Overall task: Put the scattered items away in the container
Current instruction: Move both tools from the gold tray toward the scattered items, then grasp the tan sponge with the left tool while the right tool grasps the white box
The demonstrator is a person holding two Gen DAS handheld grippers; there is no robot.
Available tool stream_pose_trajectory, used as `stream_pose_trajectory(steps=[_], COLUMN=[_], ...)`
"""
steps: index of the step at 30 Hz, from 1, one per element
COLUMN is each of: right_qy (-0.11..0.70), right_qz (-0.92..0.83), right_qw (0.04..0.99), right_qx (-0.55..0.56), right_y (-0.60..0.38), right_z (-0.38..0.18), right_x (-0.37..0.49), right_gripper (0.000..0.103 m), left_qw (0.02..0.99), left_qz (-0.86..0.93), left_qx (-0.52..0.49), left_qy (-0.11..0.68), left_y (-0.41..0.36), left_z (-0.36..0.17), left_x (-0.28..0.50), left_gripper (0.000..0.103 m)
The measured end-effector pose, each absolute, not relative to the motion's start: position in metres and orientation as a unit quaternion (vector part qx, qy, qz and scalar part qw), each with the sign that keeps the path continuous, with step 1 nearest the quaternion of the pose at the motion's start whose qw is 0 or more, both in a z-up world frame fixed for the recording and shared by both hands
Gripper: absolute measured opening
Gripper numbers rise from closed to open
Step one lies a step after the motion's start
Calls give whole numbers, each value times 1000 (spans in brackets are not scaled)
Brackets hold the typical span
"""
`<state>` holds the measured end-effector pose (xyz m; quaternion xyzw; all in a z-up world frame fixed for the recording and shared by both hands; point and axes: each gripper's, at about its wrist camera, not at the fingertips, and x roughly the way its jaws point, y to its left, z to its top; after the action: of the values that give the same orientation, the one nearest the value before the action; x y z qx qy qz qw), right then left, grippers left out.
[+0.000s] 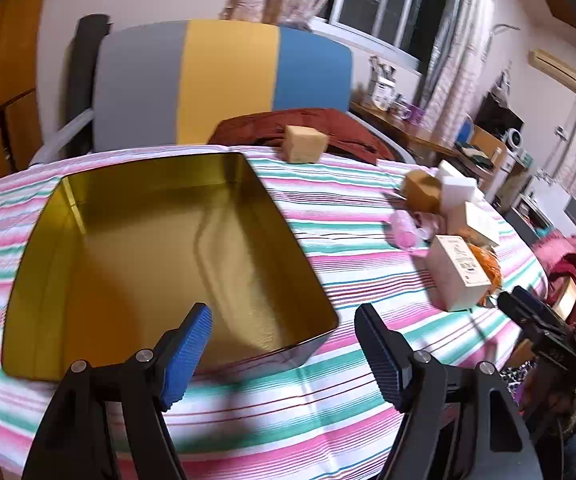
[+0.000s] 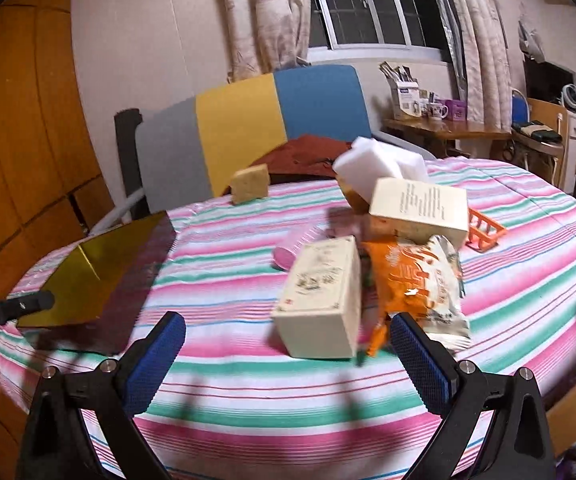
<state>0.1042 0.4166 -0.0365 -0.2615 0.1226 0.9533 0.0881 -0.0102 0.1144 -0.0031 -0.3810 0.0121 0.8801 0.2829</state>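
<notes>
While the left gripper point(image 1: 284, 344) hangs over the near rim of the empty gold tin point(image 1: 160, 248), jaws spread and holding nothing, the right gripper point(image 2: 288, 344) faces a cream box point(image 2: 319, 300) and an orange snack bag point(image 2: 415, 280) on the striped surface point(image 2: 248, 408); its jaws are spread too, gripping nothing.

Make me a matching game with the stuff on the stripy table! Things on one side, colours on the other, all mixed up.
Things:
1. tin
2. little basket
3. sponge by the chair
4. foam blocks

Colours:
A. white
B. orange
C. gold inside
D. yellowish tan

Pairs: 1-C, 2-B, 3-D, 4-A
</notes>
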Motion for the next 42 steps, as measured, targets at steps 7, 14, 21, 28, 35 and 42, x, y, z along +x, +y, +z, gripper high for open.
stream_pose_trajectory(steps=[7,14,21,28,35,42], right_qy=[89,73,70,58,45,64], right_qz=[954,953,951,956,959,956], right_qw=[91,99,105,111,114,100], right_qx=[-272,-277,-281,-264,-255,-267], right_y=[410,412,418,417,416,423], right_z=[-48,-57,-63,-61,-64,-70], right_x=[88,70,54,40,26,20], right_gripper=[103,103,103,103,103,103], left_qw=[329,350,328,320,277,232], left_qz=[847,840,839,842,849,862], left_qx=[-417,-413,-433,-432,-443,-443], left_qy=[11,26,32,43,81,77], left_y=[135,154,184,243,314,349], left_z=[-9,-2,24,52,31,4], left_x=[-24,-33,-72,-132,-206,-273], left_gripper=[78,82,81,82,82,86])
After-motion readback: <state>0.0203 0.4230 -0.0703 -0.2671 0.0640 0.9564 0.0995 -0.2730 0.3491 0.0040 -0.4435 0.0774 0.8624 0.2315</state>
